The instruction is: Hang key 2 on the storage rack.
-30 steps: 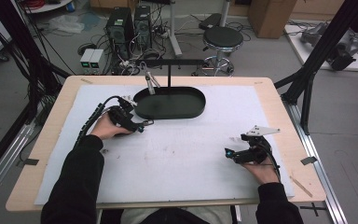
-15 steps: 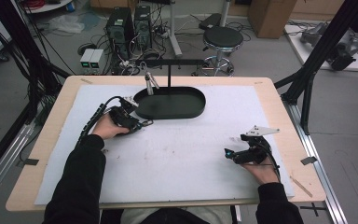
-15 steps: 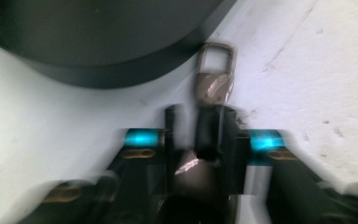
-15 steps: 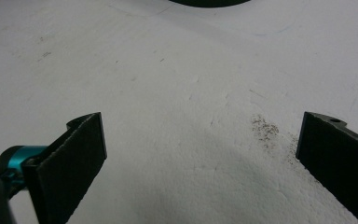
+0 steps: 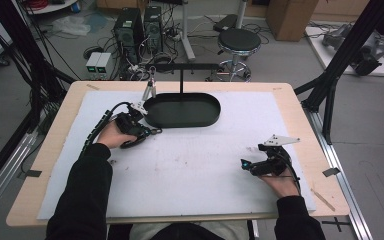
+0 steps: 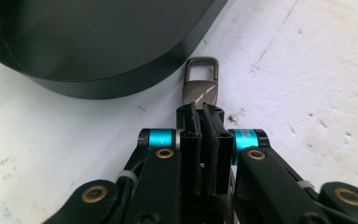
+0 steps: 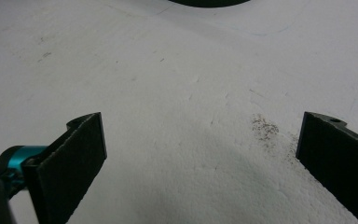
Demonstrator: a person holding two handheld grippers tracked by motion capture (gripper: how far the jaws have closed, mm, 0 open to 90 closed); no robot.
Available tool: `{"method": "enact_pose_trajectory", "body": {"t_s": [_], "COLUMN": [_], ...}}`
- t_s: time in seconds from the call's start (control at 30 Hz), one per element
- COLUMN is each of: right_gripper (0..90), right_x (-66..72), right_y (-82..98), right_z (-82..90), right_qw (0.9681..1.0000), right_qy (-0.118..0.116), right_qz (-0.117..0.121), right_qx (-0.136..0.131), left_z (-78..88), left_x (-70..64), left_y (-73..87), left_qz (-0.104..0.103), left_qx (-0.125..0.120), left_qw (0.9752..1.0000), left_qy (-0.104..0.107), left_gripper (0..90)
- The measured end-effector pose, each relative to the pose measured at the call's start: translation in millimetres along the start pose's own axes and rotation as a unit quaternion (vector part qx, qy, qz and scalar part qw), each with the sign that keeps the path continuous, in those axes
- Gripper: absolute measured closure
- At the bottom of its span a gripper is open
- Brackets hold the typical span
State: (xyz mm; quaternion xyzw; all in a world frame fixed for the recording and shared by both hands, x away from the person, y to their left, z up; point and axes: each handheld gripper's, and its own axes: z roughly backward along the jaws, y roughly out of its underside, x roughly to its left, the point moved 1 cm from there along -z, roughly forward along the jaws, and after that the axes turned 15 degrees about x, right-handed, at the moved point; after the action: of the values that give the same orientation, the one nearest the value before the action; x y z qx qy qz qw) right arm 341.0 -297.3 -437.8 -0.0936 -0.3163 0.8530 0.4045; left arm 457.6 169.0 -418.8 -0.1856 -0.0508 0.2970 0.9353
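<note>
Down by the tray's near-left rim, left gripper [image 6: 202, 109] clamped on a little metal clip [image 6: 200, 86].

Jaws just snapped together, pads pinching the clip's flat end, loop end poking out in front toward the black tray [image 5: 182, 122] and sitting just beside its wall on the white mat [image 5: 195, 170]. Seen from above, same left gripper [image 5: 150, 131] tucked against the tray's left end. Over at the near-right of the mat, right gripper [image 5: 243, 164] parked well apart from all that, jaws wide and holding nothing but bare mat between.
</note>
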Motion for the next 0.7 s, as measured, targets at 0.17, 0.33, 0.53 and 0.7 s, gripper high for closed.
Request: {"method": "enact_pose_trajectory", "body": {"t_s": [0.17,0.33,0.53,0.7], "right_gripper": [0.8,0.8,0.8,0.8], "right_x": [0.2,0.3,0.6,0.7], "right_y": [0.1,0.4,0.1,0.1], "right_z": [-0.9,-0.6,-1.0,-0.8], "right_qw": [1.0000,1.0000,1.0000,1.0000], "right_qy": [-0.002,-0.002,-0.002,-0.002], "right_qz": [0.000,-0.003,-0.003,-0.004], "right_qx": [0.004,0.002,0.003,0.002], "left_z": [16.4,33.6,46.0,56.0], "left_x": [0.4,-2.3,-2.0,-3.5], "left_y": [4.3,9.7,14.8,11.0], "left_qz": [0.001,-0.002,0.004,-0.003], "left_qx": [-0.020,-0.032,-0.041,-0.041], "left_qw": [0.9998,0.9992,0.9987,0.9982], "left_qy": [-0.007,-0.022,-0.029,-0.043], "left_gripper": [85.5,85.5,85.5,85.5]}}
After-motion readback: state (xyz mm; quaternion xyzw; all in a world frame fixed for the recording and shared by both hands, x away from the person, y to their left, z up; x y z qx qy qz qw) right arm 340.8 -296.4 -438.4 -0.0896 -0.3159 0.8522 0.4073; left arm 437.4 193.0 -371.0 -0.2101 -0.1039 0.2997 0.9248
